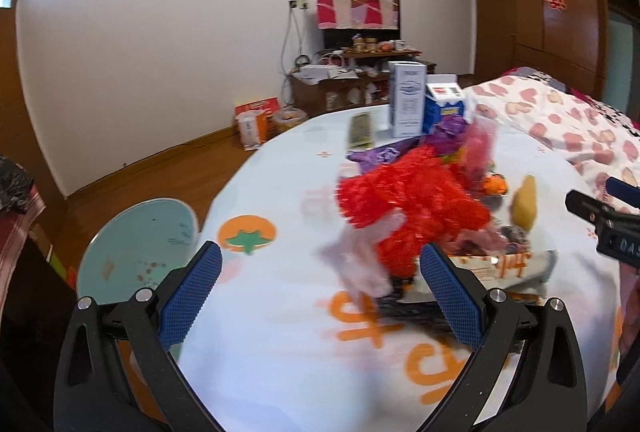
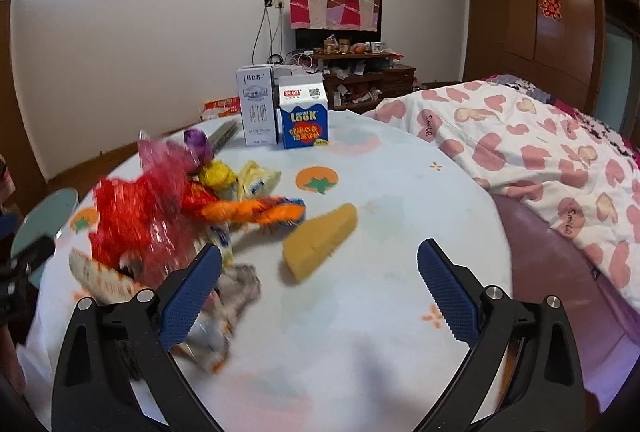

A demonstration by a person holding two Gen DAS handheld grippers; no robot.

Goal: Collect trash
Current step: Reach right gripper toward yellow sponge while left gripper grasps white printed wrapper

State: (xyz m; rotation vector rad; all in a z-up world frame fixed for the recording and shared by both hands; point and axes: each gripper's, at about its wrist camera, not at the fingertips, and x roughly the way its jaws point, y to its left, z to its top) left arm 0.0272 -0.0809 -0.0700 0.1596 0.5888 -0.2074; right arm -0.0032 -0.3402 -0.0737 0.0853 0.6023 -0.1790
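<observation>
In my left wrist view, at the lower left of the frame, a pale blue round stool (image 1: 136, 244) sits beside the table (image 1: 280, 312). My left hand-held gripper (image 1: 320, 296) hangs over the table's near edge with its jaws spread wide and nothing between them. I judge I hold it that open because the trash ahead is loose and bulky. Just past its tips, at centre frame, lies the heap: a crumpled red plastic bag (image 1: 408, 208) on top, a pale blurred wrapper (image 1: 360, 260) before it, purple wrapping (image 1: 448, 132) behind. Further right a yellow wedge-shaped piece (image 1: 524, 204) rests apart from the heap, and at the right edge the tip of my other gripper shows.

In the right wrist view the same red bag (image 2: 136, 220) sits at the left of the frame, with an orange wrapper (image 2: 256, 210) trailing out from it toward centre. The wedge (image 2: 320, 240) lies just right of that, above the gap between my jaws. My right hand-held gripper (image 2: 320, 292) is also wide open and empty, over bare cloth, likely lined up to take the wedge. At upper centre two cartons, a white carton (image 2: 258, 104) and a blue carton (image 2: 304, 112), stand upright side by side at the table's far edge. A bed with a heart-print quilt (image 2: 540, 152) fills the right.
</observation>
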